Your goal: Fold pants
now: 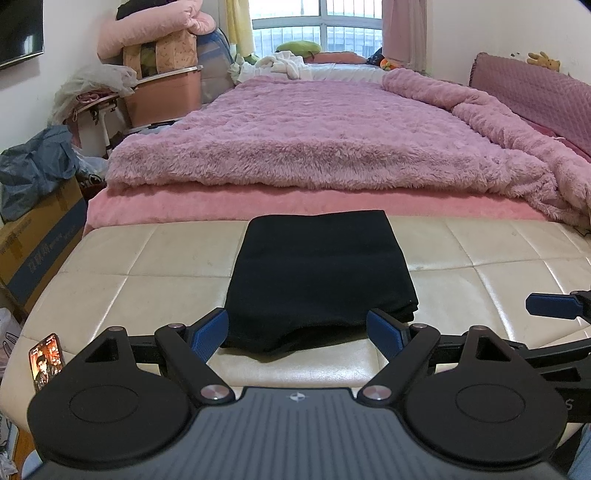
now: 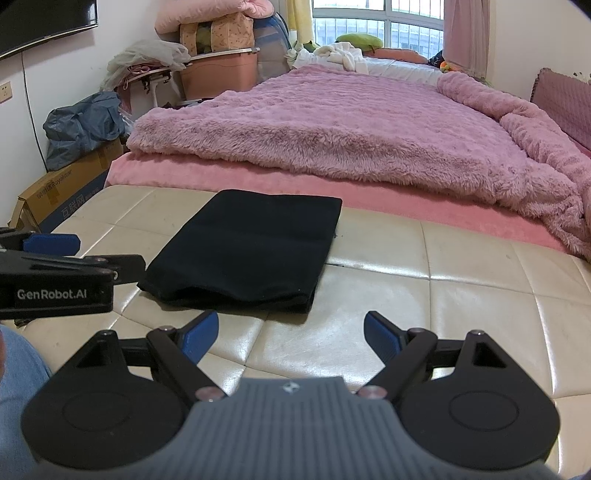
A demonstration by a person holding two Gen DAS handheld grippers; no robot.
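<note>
Presently, one pair of black pants (image 1: 317, 277) lies folded into a single flat rectangle on one cream tufted bench (image 1: 147, 266), which stands against the foot of one bed.

Left of the bench: one cardboard box (image 1: 40, 236) with one grey-blue bag (image 1: 33, 166) on top. One phone (image 1: 46, 360), screen lit, rests on the bench's near left corner.

Left gripper (image 1: 297, 332): its two blue fingers are spread wide, nothing between them. They sit to either side of the near folded edge of the pants; contact cannot be confirmed.

Right gripper (image 2: 290, 334): two blue fingers likewise spread apart and holding nothing, hanging over bare bench surface near the right front corner of the pants (image 2: 243, 247), apart from the cloth. In the right wrist view the left gripper (image 2: 51, 243) enters from the left edge, beside the pants.

Beyond the bench: one fluffy mauve blanket (image 1: 325, 140) over a pink underlayer covers the bed. One white garment (image 1: 284, 62) is bunched at the far end below the window (image 1: 317, 26).
</note>
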